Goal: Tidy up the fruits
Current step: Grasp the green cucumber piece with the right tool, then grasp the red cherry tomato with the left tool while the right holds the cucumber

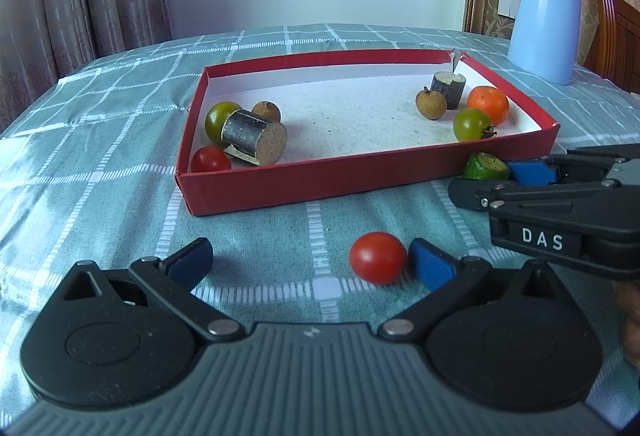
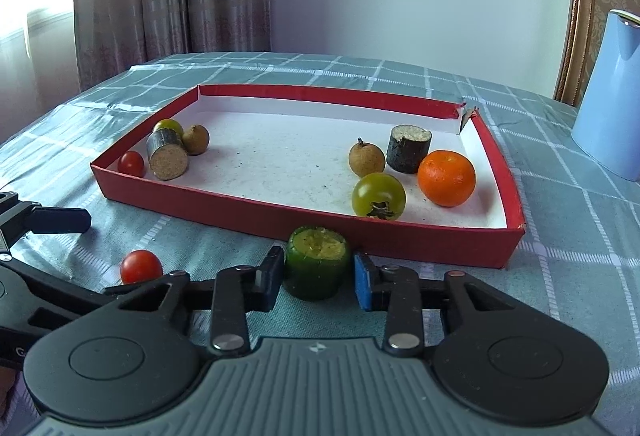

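A red cherry tomato (image 1: 377, 257) lies on the cloth between my left gripper's (image 1: 310, 262) wide-open fingers, close to the right pad (image 1: 430, 266). My right gripper (image 2: 319, 282) is open around a green cut fruit piece (image 2: 317, 262) that stands on the cloth against the red tray's front wall (image 2: 240, 207); the left pad touches it, the right pad stands a little apart. The tray holds a red tomato (image 2: 131, 163), two green tomatoes (image 2: 378, 194), two brown longans (image 2: 365, 157), two dark cane pieces (image 2: 408, 147) and an orange (image 2: 447, 177).
A blue kettle (image 1: 546, 21) stands on the checked tablecloth to the right behind the tray. Curtains hang at the left, a wooden chair (image 1: 616, 39) stands at the far right. The right gripper's body (image 1: 560, 211) lies just right of the left gripper.
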